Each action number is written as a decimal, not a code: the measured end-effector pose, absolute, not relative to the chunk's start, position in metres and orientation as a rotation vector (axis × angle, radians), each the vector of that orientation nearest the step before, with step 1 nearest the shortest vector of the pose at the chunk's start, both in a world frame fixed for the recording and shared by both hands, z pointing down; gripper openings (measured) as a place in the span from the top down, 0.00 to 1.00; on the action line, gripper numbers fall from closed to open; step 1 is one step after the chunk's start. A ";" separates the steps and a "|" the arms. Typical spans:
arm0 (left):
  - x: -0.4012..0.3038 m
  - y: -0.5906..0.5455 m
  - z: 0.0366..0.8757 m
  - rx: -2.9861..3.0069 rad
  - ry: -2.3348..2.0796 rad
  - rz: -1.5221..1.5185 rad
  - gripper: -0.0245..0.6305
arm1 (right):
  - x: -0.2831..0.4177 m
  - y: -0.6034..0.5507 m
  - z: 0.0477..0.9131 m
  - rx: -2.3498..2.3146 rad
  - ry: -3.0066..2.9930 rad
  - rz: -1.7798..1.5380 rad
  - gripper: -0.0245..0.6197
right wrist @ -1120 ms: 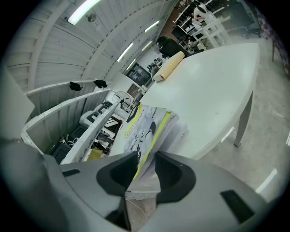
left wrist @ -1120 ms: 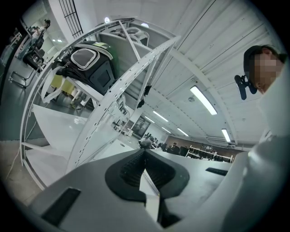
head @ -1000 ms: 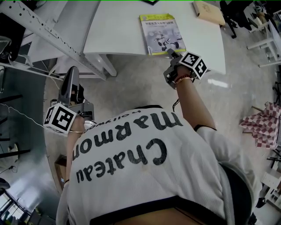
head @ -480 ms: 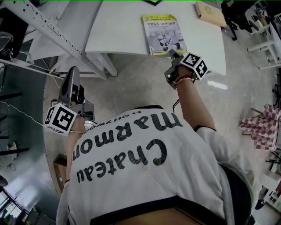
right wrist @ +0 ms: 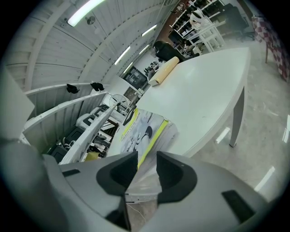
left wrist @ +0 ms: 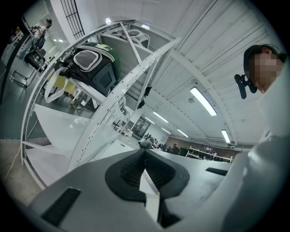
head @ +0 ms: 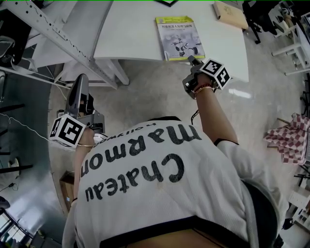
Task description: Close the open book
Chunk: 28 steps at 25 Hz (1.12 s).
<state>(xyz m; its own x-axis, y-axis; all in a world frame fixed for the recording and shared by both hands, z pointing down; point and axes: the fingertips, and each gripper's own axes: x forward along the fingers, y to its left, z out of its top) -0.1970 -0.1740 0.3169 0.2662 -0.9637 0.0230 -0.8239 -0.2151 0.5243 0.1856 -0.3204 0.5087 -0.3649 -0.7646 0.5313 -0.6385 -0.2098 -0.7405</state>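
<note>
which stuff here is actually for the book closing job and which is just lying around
For the job:
- book, lying cover up
- right hand-held gripper, at the book's near corner

Just lying about:
- tan object at the table's far end
- checked cloth on the floor

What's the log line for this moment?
book: closed, cover up, on table | right gripper: jaws apart at book's near corner | left gripper: shut, empty, held aside
</note>
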 end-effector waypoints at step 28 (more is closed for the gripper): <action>-0.213 -0.124 0.288 2.249 -1.418 -0.401 0.93 | 0.156 -0.219 0.407 -1.627 1.811 -1.285 0.88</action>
<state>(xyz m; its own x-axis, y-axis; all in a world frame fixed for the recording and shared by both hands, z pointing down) -0.2127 -0.1245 0.2881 0.4299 -0.9028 -0.0061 -0.7724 -0.3713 0.5152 0.1564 -0.2186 0.4068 -0.2528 -0.9255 0.2819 -0.5714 -0.0923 -0.8154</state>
